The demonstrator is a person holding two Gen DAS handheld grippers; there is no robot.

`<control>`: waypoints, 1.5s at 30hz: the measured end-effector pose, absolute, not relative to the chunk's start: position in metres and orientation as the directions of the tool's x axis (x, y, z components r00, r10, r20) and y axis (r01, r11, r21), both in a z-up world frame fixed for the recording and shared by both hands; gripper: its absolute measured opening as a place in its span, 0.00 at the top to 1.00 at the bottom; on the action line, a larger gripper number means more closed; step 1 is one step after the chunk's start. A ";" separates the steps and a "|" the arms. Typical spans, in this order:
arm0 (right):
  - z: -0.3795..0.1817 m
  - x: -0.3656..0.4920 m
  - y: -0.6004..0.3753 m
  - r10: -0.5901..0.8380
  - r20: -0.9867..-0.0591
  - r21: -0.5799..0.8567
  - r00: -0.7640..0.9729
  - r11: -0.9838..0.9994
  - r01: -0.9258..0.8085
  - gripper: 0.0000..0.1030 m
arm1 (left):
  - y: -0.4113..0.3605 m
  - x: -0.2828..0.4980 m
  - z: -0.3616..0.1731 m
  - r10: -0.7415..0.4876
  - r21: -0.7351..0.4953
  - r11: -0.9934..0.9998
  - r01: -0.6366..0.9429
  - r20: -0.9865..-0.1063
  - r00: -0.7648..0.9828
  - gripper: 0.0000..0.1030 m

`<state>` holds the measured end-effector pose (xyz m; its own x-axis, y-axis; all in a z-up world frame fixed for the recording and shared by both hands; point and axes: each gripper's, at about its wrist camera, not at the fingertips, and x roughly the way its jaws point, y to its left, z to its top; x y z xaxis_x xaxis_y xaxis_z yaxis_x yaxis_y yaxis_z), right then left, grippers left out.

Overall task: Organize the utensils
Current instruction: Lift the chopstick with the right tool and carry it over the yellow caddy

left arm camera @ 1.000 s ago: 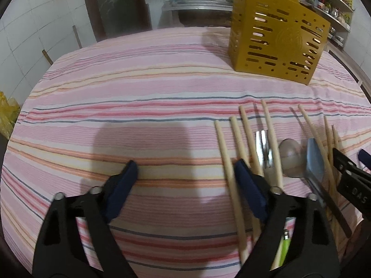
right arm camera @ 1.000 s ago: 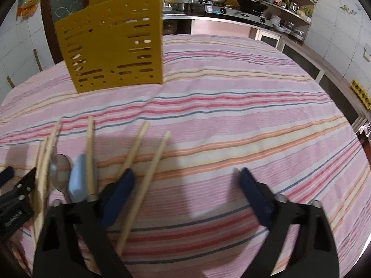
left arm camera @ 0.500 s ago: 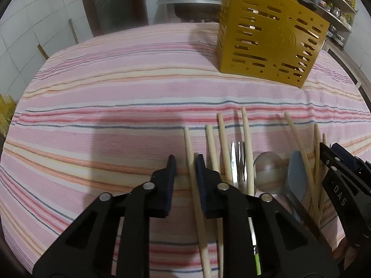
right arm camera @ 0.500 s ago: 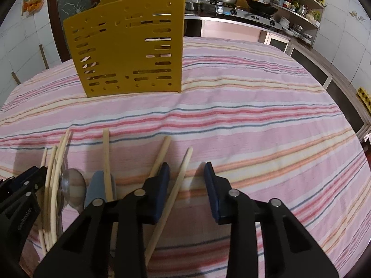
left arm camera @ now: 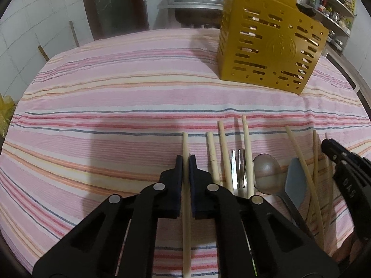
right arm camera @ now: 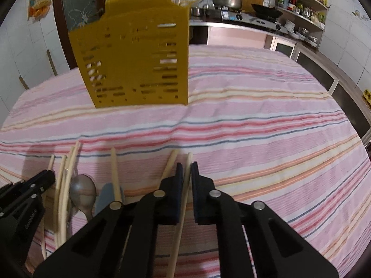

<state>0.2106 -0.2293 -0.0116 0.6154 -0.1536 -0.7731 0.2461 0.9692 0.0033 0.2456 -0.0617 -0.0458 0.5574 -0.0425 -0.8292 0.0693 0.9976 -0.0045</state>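
Each hand-held gripper is clamped on one chopstick: left (left arm camera: pixel 185 159) on the leftmost chopstick (left arm camera: pixel 185 143), right (right arm camera: pixel 187 169) on the rightmost (right arm camera: pixel 188 162). Both sticks lie on the counter (left arm camera: pixel 116 97), so outer picks avoid neighbours. The holder (left arm camera: pixel 269 46) stands beyond.

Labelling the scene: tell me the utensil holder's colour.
Mustard yellow holder, slotted all over; clearest in the left wrist view.

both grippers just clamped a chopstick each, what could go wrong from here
1. The left gripper pinches its chopstick near the far tip, so the long tail may swing on lifting.
2. The right gripper's chopstick lies close beside another chopstick, which could get dragged along.
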 end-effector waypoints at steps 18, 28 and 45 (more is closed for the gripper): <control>0.072 0.176 -0.247 -0.066 -0.474 0.120 0.878 0.983 0.138 0.95 | -0.031 0.190 0.067 -0.115 -0.080 0.993 0.085 -0.527 0.842 0.96; 0.083 0.163 -0.246 -0.047 -0.369 0.112 0.928 0.989 0.095 0.95 | -0.038 0.174 0.085 -0.103 -0.055 0.995 0.088 -0.419 0.902 0.96; 0.139 0.153 -0.247 -0.043 -0.199 0.139 0.979 0.988 0.072 0.95 | -0.049 0.171 0.128 -0.156 -0.051 0.988 0.148 -0.299 0.941 0.96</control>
